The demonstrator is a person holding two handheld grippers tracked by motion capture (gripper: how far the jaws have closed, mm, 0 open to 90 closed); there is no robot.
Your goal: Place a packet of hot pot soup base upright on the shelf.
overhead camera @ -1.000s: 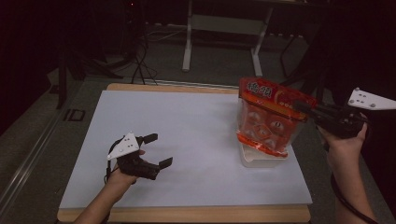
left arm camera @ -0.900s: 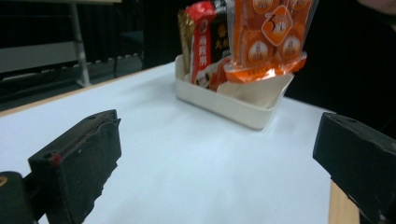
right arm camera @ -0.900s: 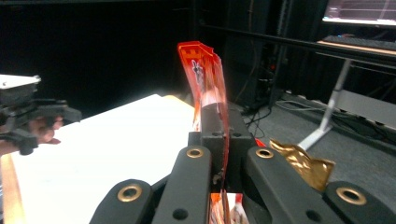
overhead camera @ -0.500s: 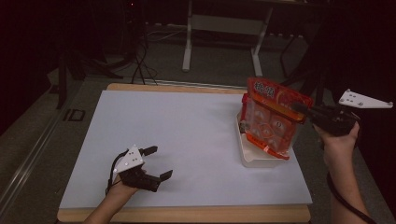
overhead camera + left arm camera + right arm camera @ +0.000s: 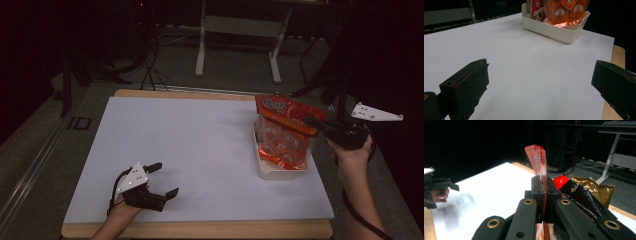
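We hold the right tool (image 5: 320, 125) at the far right edge of the surface (image 5: 200, 150), its jaws pinched tight on the top seam of the orange snack bag (image 5: 285, 135). In the right gripper view the bag's thin sealed edge (image 5: 537, 160) rises straight up out of the shut jaws. The bag stands nearly upright, tilted a little, with its lower end inside the white tray (image 5: 280, 170) that sits near the right side of the white sheet. In the left gripper view the tray (image 5: 549, 26) shows another pack standing in it just beside the orange one; the print is too small for us to read. A crumpled gold wrapper (image 5: 596, 187) and a red piece (image 5: 560, 181) lie just behind the right tool, though we cannot quite tell what the red piece belongs to.

Our left tool (image 5: 160, 180) rests low over the near left corner of the surface, well apart from the tray, jaws spread wide with nothing between them. In its own view the two black jaws frame bare white sheet.
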